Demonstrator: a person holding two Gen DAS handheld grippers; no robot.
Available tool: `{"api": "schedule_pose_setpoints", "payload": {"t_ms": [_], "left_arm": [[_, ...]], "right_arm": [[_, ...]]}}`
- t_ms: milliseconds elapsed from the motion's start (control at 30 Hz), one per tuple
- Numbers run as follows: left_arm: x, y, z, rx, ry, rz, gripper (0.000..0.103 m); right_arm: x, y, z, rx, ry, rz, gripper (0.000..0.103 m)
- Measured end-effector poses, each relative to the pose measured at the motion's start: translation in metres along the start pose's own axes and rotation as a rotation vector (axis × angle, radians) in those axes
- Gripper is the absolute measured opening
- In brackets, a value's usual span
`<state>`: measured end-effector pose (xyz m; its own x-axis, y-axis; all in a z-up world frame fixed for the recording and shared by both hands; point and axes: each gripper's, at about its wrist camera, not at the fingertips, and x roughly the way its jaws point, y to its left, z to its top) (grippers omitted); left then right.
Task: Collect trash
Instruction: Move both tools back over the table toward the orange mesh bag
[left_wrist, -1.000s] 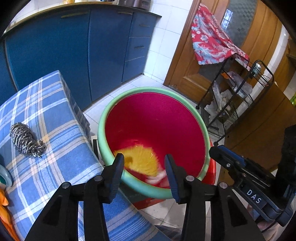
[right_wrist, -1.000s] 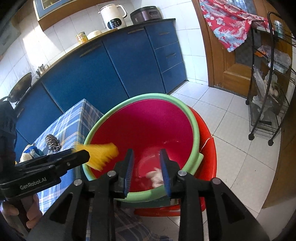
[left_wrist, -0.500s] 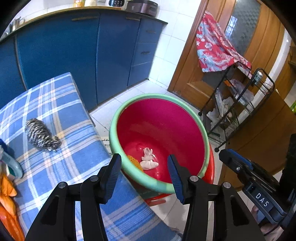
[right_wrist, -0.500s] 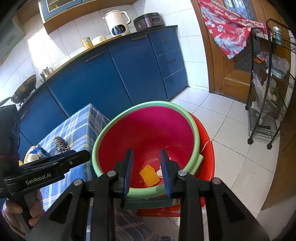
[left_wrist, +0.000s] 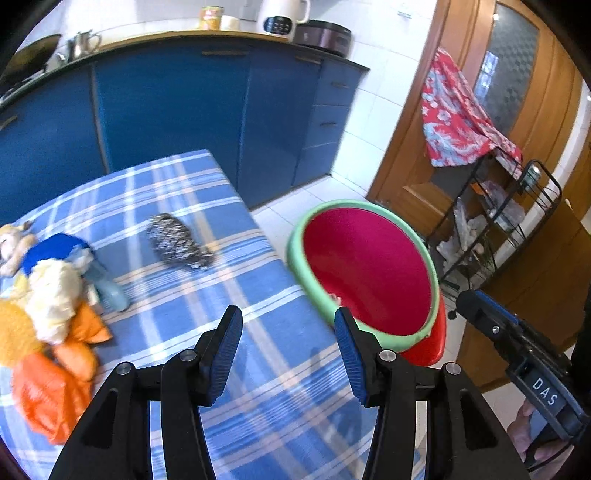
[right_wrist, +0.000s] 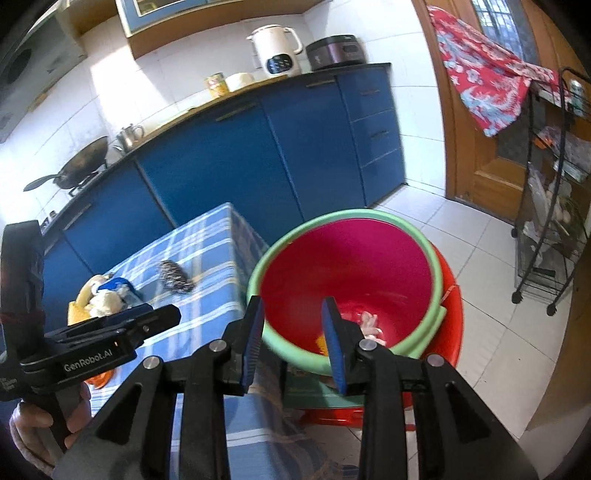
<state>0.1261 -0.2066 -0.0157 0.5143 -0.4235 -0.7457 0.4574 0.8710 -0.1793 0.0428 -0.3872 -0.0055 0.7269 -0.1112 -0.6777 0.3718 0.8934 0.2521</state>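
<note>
A red bin with a green rim stands on the floor by the table's end. A yellow scrap and a white crumpled scrap lie at its bottom. On the blue plaid tablecloth lie a steel-wool scrubber and a heap of white, blue and orange litter. My left gripper hangs open over the cloth with nothing between its fingers. My right gripper is over the bin's near rim, its jaws opening, with nothing in them.
Blue kitchen cabinets run behind the table. A black wire rack and a wooden door with a red floral cloth stand at the right. A red tub sits under the bin on the white tiled floor.
The yellow scrap left my left gripper and fell to the bin's bottom. Both grippers drew back and rose; the left one swung left, over the tablecloth.
</note>
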Motion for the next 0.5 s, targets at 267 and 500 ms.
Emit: {"api": "schedule_pose_setpoints", "payload": {"t_ms": [267,500], "left_arm": [[-0.033,0.031,-0.011,-0.052,-0.037,0.069,0.053],[-0.051,0.066,-0.024,-0.120,-0.052,0.139,0.054]], "right_arm": [[-0.007,0.035,-0.001,-0.044,0.000,0.054,0.035],[-0.005,0.059,-0.007,-0.074,0.016,0.087,0.036]]}}
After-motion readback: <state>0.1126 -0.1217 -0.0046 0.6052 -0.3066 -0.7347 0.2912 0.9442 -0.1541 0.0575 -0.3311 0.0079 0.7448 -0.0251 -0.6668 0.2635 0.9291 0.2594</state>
